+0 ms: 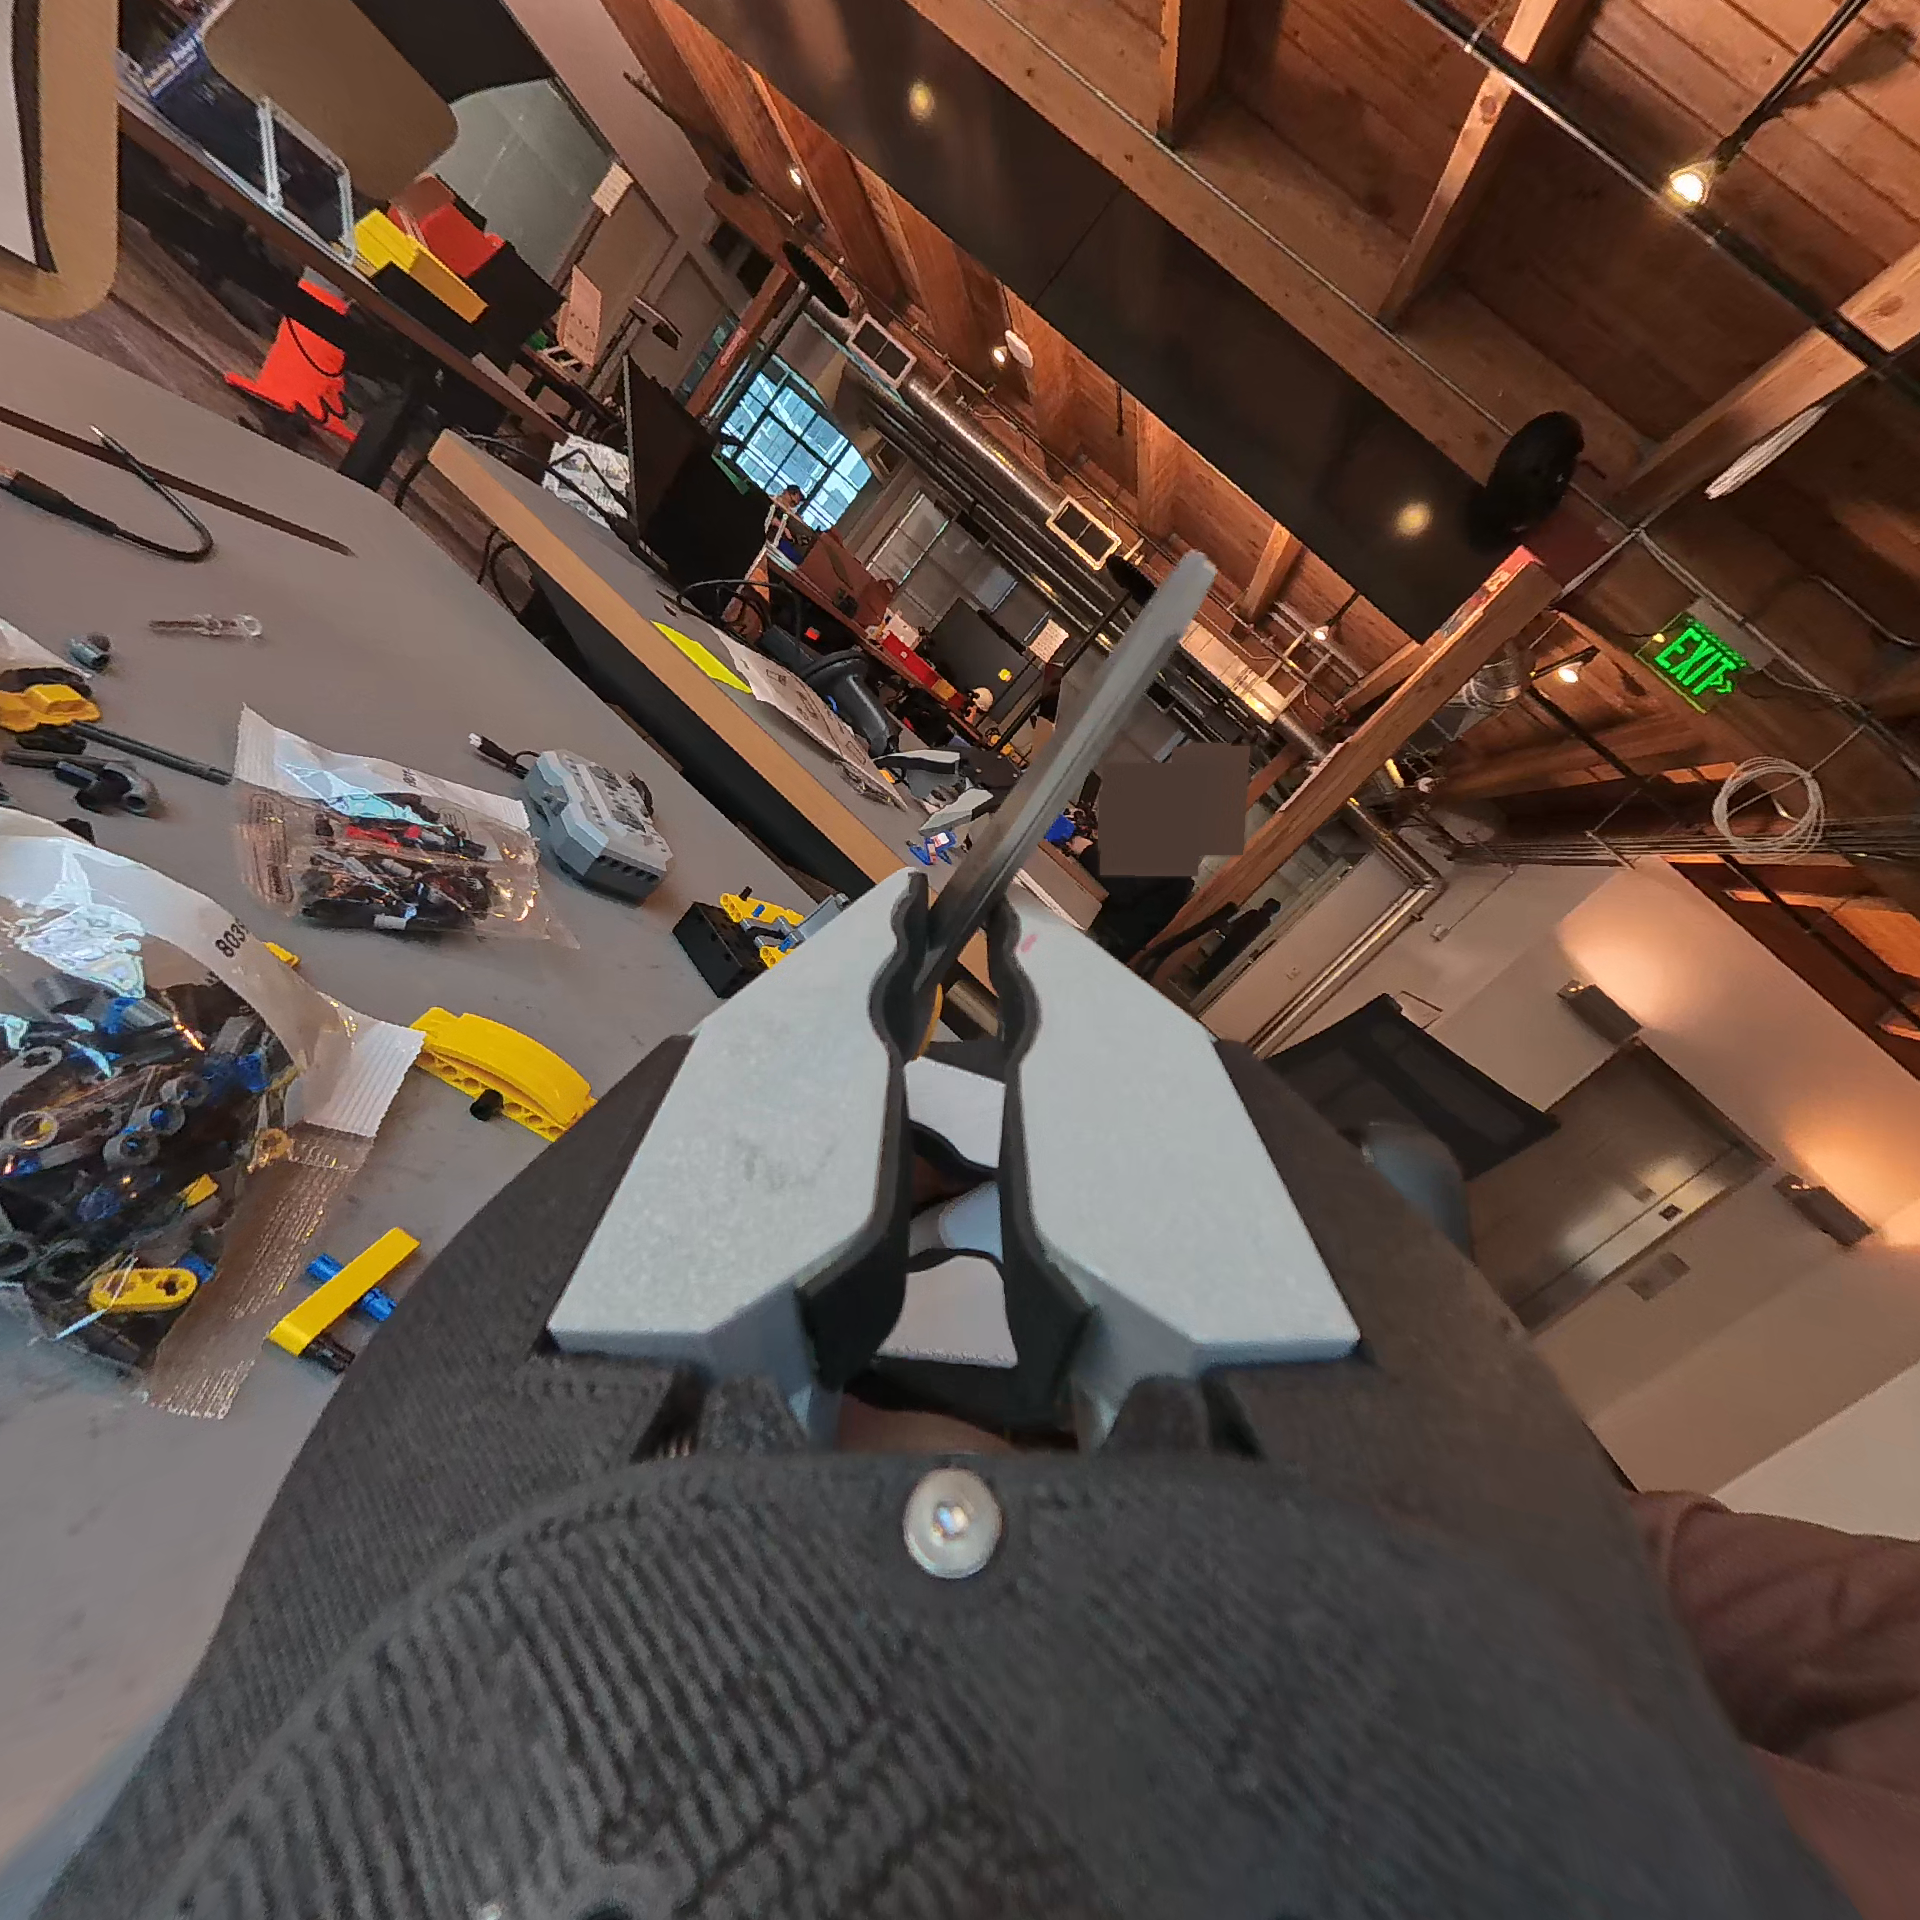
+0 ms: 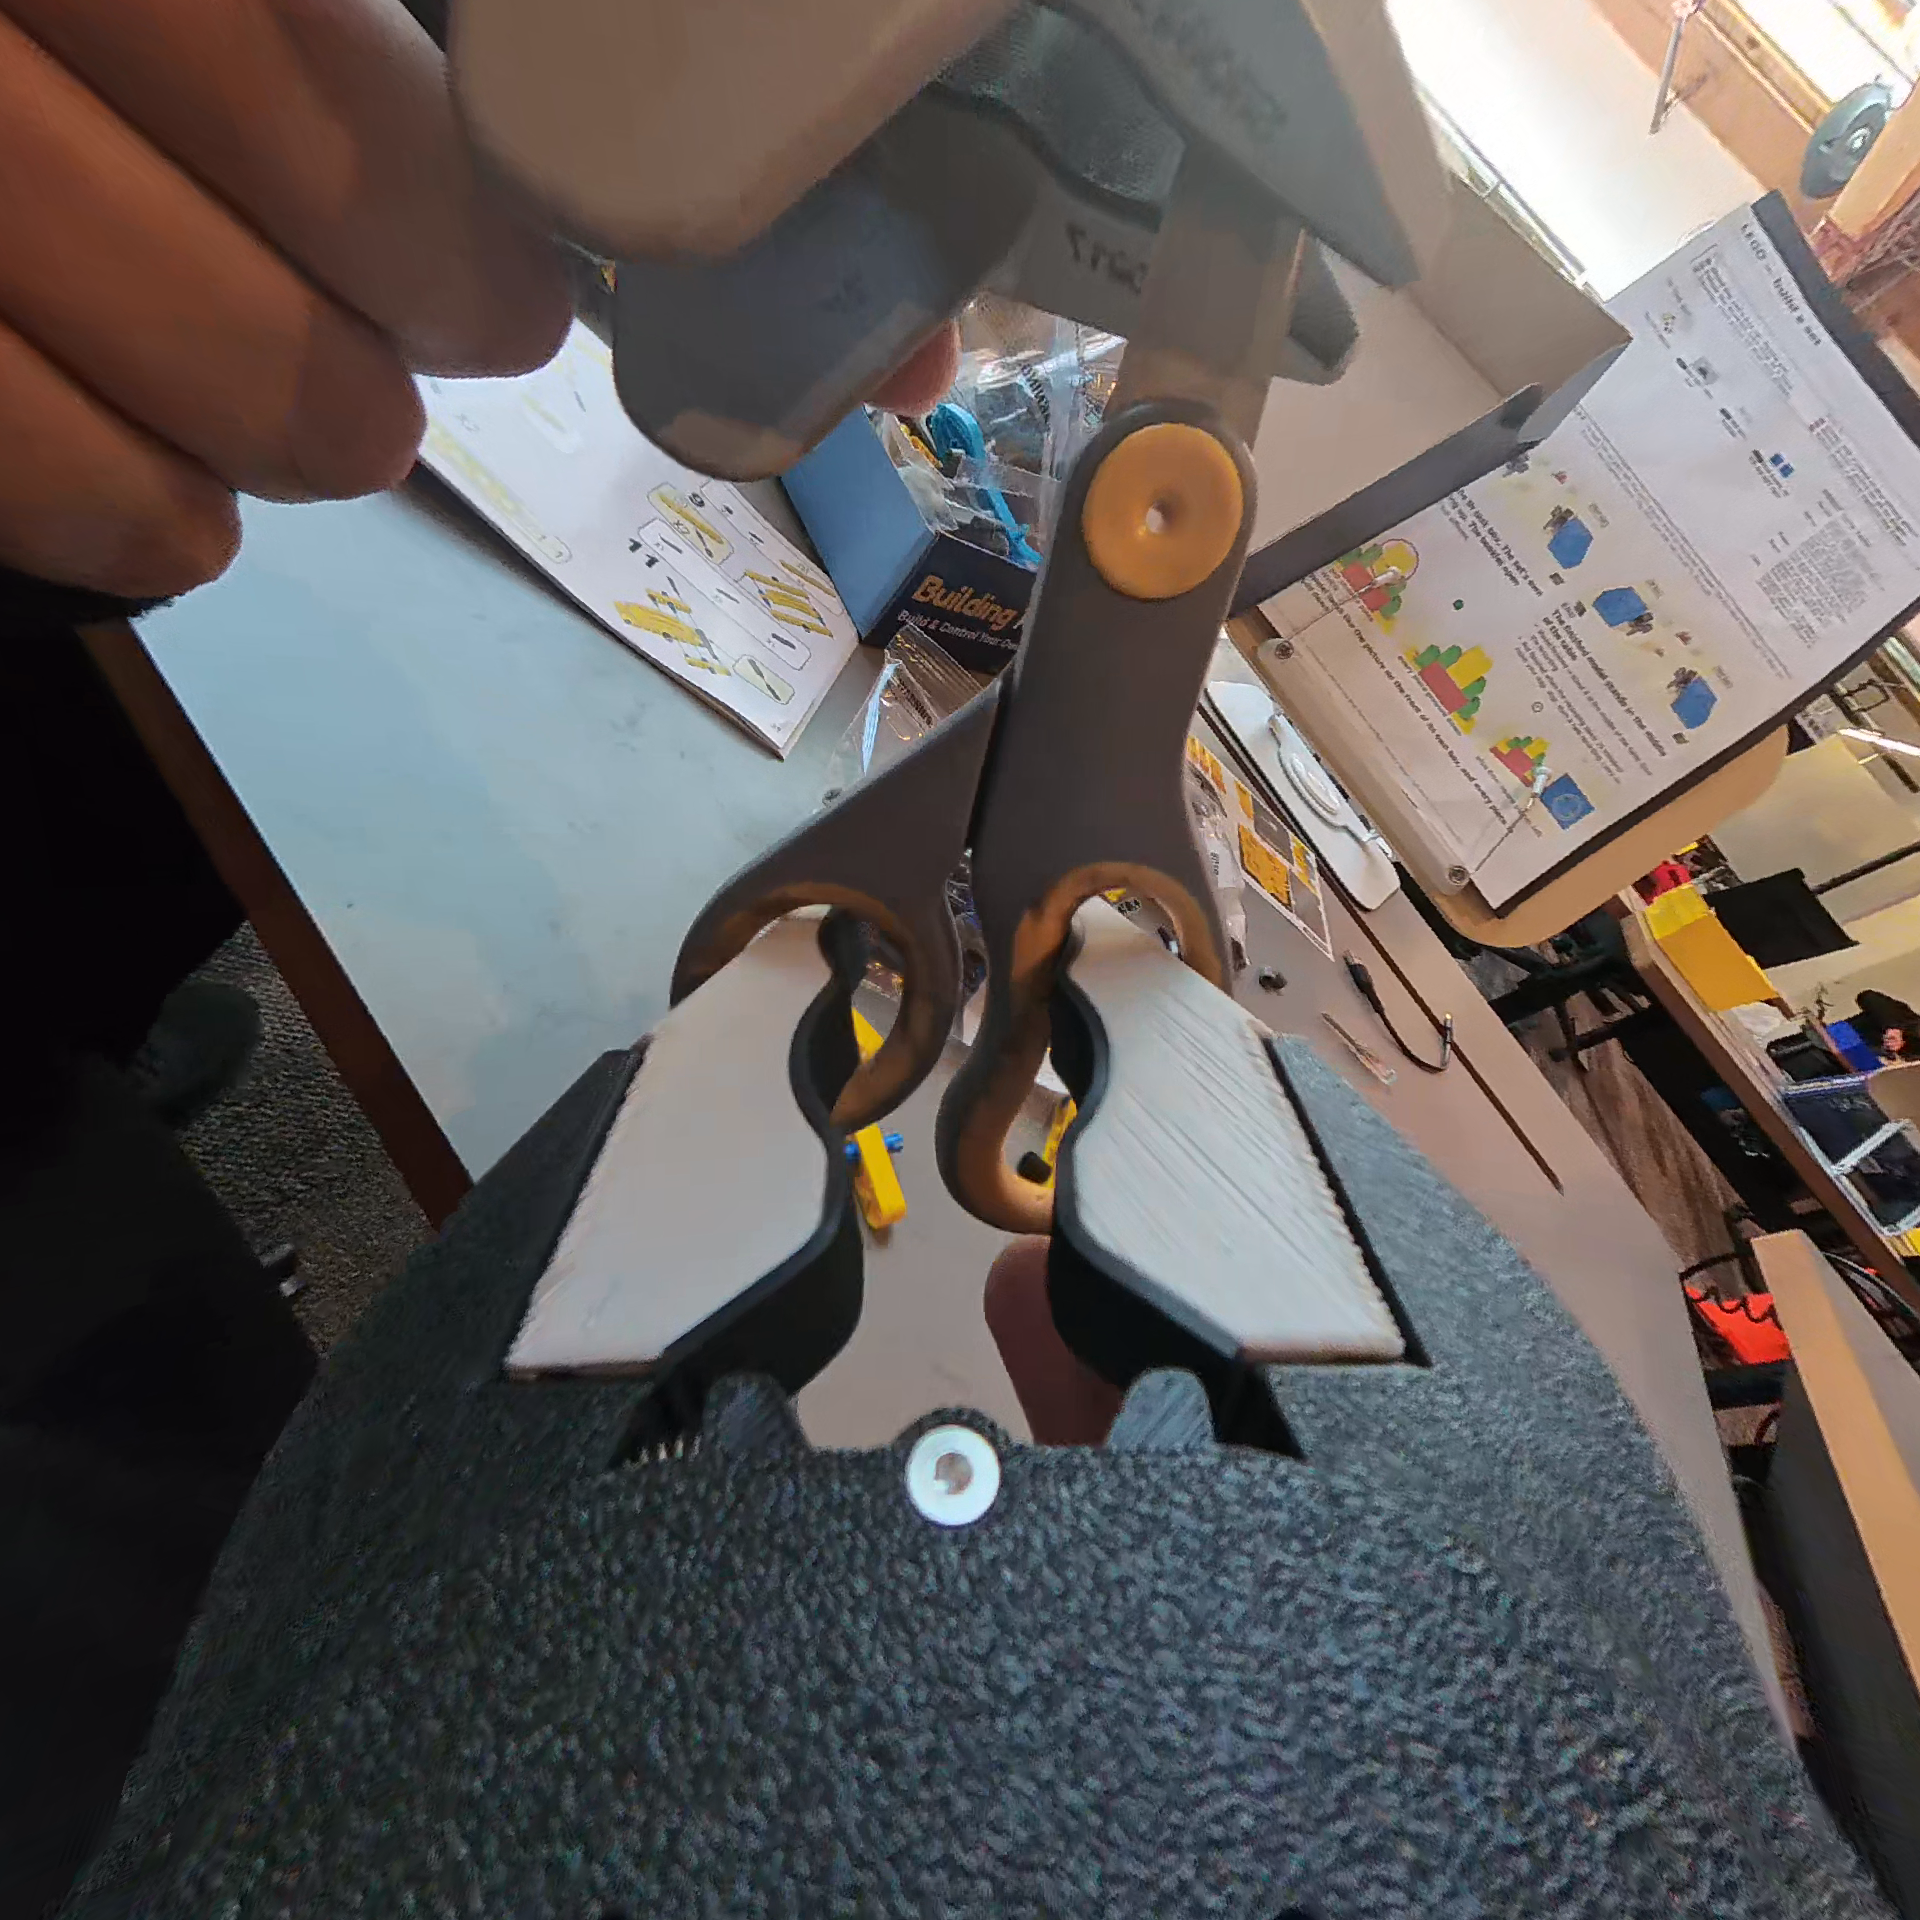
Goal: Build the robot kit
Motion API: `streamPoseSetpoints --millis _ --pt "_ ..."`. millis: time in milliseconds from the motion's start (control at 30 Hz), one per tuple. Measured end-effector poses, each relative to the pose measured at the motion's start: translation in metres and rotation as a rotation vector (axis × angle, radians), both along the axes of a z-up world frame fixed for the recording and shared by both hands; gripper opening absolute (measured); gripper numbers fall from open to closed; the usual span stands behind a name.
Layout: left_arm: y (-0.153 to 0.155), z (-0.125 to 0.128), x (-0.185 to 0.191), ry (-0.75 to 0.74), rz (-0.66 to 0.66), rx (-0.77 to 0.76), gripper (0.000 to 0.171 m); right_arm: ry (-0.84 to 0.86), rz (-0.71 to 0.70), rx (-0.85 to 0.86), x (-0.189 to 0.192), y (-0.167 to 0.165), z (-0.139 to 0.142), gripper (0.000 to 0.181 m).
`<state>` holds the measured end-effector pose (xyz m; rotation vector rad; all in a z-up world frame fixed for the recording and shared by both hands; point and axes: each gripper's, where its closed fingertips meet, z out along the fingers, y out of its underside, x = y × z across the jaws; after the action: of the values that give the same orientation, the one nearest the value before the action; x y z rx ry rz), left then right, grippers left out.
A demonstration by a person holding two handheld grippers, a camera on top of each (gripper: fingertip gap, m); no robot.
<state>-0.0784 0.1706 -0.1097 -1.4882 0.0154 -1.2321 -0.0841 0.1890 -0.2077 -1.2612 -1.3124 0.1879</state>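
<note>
Dark grey scissors with an orange pivot are held between two grippers above the grey desk (image 1: 416, 644).

The jaws of the left gripper (image 1: 951, 935) are clenched on the closed blades of the scissors (image 1: 1091, 748). A clear bag of small parts (image 1: 384, 842) lies on the desk at the left. The jaws of the right gripper (image 2: 956, 966) are spread, one tip in each handle loop (image 2: 727, 935).

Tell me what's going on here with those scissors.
A person is handling a pair of dark grey scissors between two handheld tongs. The left tongs are shut on the blades, which stick out past their tips. The right tongs are open, with one finger threaded into each handle loop. The scissors are in the air above a grey table strewn with bags of small building parts and an open instruction booklet.
</note>
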Motion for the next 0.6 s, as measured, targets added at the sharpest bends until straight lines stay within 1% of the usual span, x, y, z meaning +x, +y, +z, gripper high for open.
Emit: streamPoseSetpoints --millis 33,100,233,300,367,467,533,600 --pt "0.001 0.000 -0.001 0.001 0.001 -0.003 0.008 0.004 -0.007 -0.003 -0.001 0.000 0.000 0.032" --pt "0.001 0.001 -0.002 -0.009 0.000 -0.002 0.008 0.002 -0.029 -0.011 -0.003 0.001 -0.001 0.032" --pt "-0.002 0.009 -0.003 -0.018 -0.014 0.030 0.009 0.065 0.042 -0.099 -0.014 -0.015 0.002 0.034" --pt "-0.002 0.006 -0.003 0.011 -0.007 0.028 0.008 0.035 0.039 -0.098 -0.012 -0.016 -0.001 0.035" --pt "-0.002 0.003 -0.001 0.001 -0.019 0.014 0.008 -0.012 0.069 -0.119 -0.008 -0.020 -0.005 0.037" --pt "0.000 -0.002 0.002 0.009 -0.029 -0.008 0.009 -0.028 0.120 -0.174 -0.003 -0.022 -0.011 0.037" --pt "0.000 -0.003 0.005 0.004 -0.035 -0.008 0.009 -0.048 0.104 -0.142 0.000 -0.018 -0.013 0.037" --pt "-0.001 0.000 0.004 -0.014 -0.038 0.002 0.008 -0.064 0.067 -0.057 0.002 -0.012 -0.009 0.036"
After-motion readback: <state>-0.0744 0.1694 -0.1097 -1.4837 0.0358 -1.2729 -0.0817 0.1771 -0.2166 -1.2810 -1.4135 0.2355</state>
